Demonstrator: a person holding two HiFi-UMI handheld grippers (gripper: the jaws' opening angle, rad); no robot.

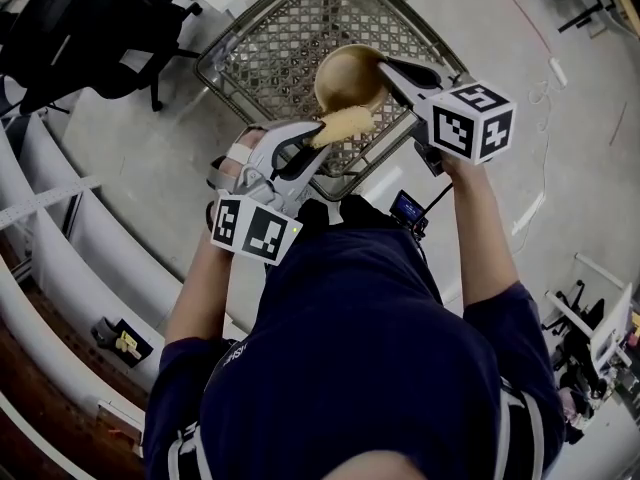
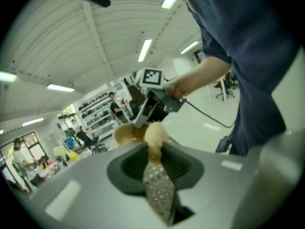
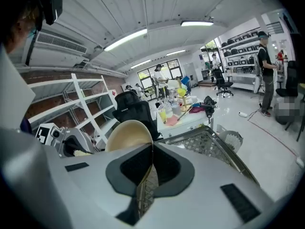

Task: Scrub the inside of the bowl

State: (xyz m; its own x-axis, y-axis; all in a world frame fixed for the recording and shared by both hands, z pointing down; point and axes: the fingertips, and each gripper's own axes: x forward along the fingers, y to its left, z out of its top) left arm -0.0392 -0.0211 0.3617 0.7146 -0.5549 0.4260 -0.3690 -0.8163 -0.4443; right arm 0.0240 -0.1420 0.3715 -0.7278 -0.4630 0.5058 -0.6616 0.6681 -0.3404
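A tan bowl [image 1: 350,76] hangs in the air over a wire basket [image 1: 262,48]. My right gripper [image 1: 388,70] is shut on the bowl's rim at its right side. In the right gripper view the bowl [image 3: 127,135] rises just past the closed jaws [image 3: 151,149]. My left gripper [image 1: 318,138] is shut on a yellow sponge [image 1: 345,123], which sits by the bowl's near rim. In the left gripper view the sponge [image 2: 155,135] sticks out between the jaws, with the bowl [image 2: 125,133] just beyond it. Whether the sponge touches the bowl I cannot tell.
The wire basket [image 3: 209,142] stands on the grey floor under both grippers. A black office chair [image 1: 85,28] is at the far left. White shelves [image 3: 78,104] run along the left side. A table with bottles and clutter [image 3: 183,111] lies beyond the basket. People stand farther off.
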